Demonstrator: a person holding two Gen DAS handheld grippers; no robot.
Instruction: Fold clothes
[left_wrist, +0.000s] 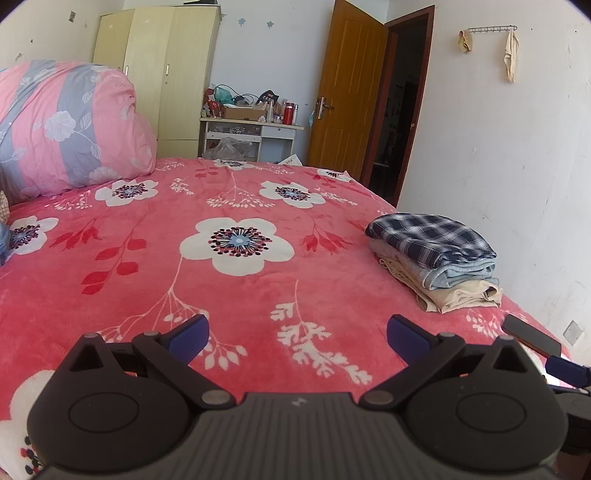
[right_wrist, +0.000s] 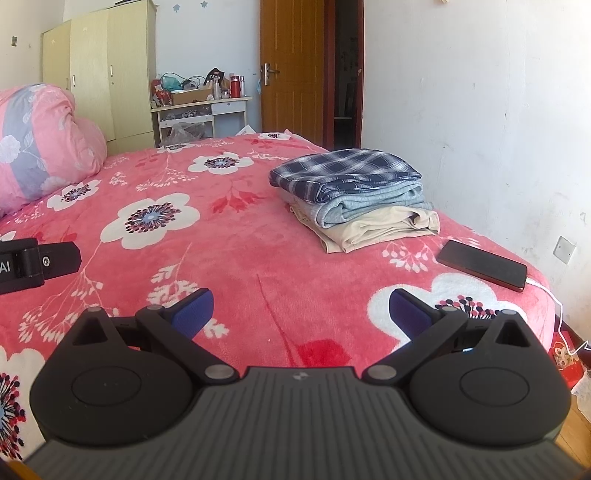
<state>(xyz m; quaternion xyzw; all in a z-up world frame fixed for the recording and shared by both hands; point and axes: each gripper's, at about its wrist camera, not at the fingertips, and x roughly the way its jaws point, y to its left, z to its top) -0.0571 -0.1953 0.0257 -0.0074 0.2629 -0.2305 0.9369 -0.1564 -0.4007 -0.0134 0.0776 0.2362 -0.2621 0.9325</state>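
Claws both hang level and low over your bed (left_wrist: 258, 206), left claw (left_wrist: 297, 334) and right claw (right_wrist: 301, 308) spread wide and holding nothing, folded clothes (right_wrist: 354, 195) stacked near the right edge, while only your right view shows the whole flat black phone (right_wrist: 484, 264).

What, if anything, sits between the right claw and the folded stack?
Nothing visible. Open pink floral blanket runs from the right claw to the folded clothes stack. The phone lies right of that line, apart from the stack. The left claw is also open, off to the left.
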